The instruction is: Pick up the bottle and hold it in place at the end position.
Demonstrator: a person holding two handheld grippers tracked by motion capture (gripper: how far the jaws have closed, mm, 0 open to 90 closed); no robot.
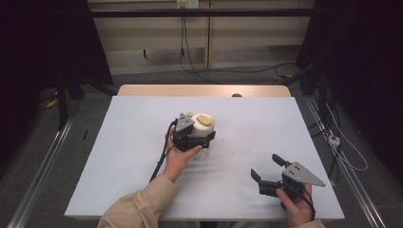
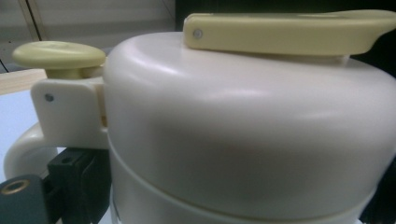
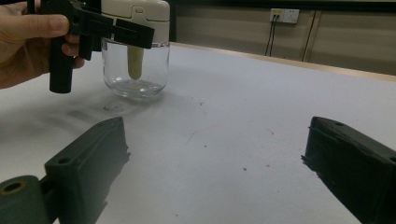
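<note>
A clear glass jar (image 3: 135, 70) with a cream lid (image 2: 243, 130) stands at the middle of the white table (image 1: 133, 156). On the lid lie a pale yellow lever (image 2: 289, 32) and a round yellow knob (image 2: 58, 55). A yellow tube (image 3: 135, 63) hangs inside the glass. My left gripper (image 1: 199, 138) is shut on the jar (image 1: 203, 126) just under the lid, one jaw on each side. My right gripper (image 1: 265, 165) rests low over the table at the front right, open and holding nothing, well apart from the jar.
The table's wooden far edge (image 1: 204, 90) carries a small brown object (image 1: 236, 95). Cables (image 1: 190, 61) run over the floor behind. Metal rails (image 1: 43, 166) flank the table. A few dark specks (image 3: 112, 108) lie on the tabletop near the jar.
</note>
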